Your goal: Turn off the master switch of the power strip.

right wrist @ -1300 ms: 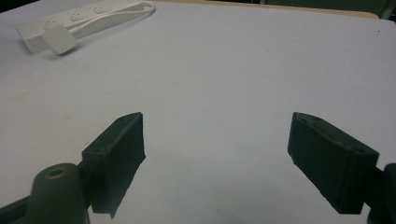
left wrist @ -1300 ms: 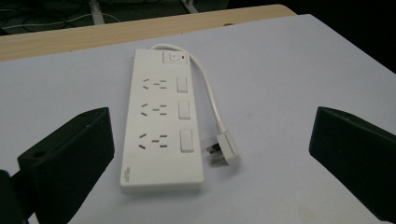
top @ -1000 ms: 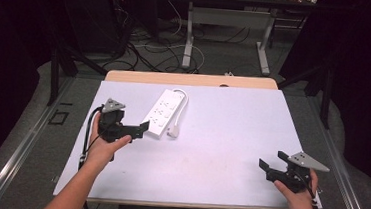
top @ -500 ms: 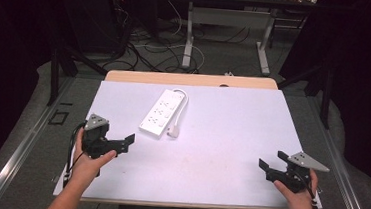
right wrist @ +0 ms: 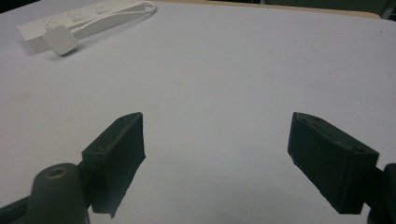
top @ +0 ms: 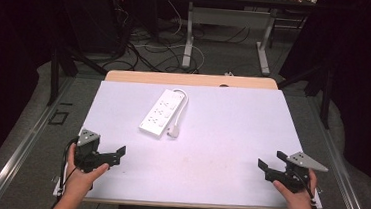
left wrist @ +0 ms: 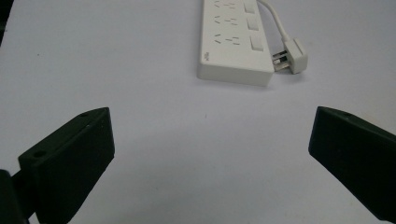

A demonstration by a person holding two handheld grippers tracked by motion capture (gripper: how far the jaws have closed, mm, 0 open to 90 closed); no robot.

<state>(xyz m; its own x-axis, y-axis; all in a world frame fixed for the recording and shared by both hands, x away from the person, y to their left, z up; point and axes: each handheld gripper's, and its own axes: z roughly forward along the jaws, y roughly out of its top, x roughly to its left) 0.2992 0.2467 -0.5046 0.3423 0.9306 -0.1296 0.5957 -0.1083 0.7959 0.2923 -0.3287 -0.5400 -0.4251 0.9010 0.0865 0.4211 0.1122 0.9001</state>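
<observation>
Lying on the white table (top: 221, 132), a power strip (top: 162, 112) faces both claws, spread and empty.

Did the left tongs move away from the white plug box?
Yes. The left tongs have pulled back from the power strip toward the table's near left corner, jaws open.

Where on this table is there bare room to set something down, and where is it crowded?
The white table is bare between the left gripper and right gripper, both open at the near corners, and across the whole right half. It is crowded only at the far left-centre, where the power strip lies with its plug beside it.
</observation>
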